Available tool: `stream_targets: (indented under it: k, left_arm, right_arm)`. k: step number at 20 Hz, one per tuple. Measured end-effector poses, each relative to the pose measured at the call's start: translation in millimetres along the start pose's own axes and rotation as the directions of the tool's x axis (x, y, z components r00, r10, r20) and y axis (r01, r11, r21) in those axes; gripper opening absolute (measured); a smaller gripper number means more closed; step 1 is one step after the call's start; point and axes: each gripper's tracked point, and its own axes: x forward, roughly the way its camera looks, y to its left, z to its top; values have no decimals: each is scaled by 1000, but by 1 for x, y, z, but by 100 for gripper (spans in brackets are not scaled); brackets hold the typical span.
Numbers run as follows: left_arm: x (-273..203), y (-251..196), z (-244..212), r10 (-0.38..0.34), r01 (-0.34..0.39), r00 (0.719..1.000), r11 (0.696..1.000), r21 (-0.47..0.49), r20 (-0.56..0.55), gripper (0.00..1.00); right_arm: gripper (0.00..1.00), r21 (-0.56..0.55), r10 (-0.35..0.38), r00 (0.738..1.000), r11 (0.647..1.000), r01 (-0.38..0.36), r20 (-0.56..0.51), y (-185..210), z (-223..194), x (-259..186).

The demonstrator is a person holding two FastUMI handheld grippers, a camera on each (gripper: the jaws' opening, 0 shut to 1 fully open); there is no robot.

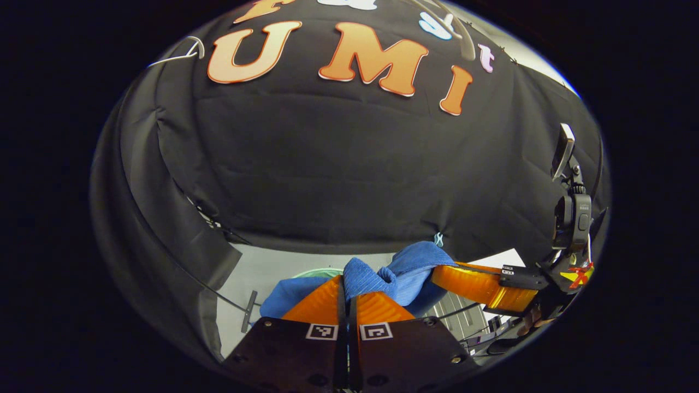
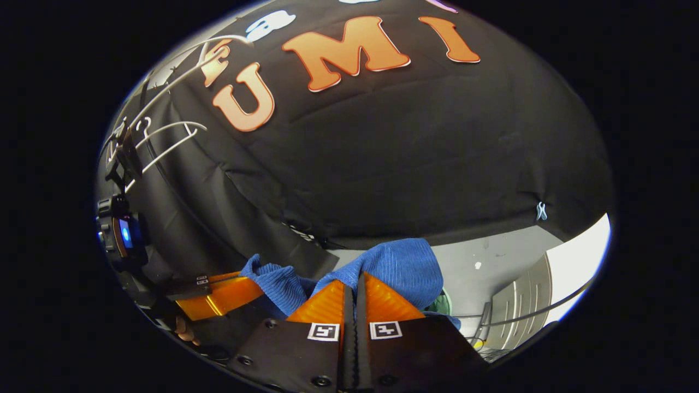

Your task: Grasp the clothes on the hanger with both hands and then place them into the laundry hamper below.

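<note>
left gripper (image 1: 347,284) clamped on blue cloth (image 1: 404,270) bunched ahead of closed jaws; right gripper (image 2: 354,281) likewise pinching blue cloth, jaws together.

Below us we see the grey floor (image 2: 491,256), bare but for a small white speck. A pale green rim (image 1: 317,272), round and partly hidden behind blue cloth, shows low over it. We cannot tell whether a white slatted panel (image 2: 519,305) touches the floor.
</note>
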Motion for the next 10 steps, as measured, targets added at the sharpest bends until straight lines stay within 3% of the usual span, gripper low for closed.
stream_targets:
  k: [10]
  left_arm:
    - [50,19,-61,28,-30,979,1000,-4,-200,2]
  right_arm:
    - [7,-19,-83,978,997,81,-191,-37,-72,46]
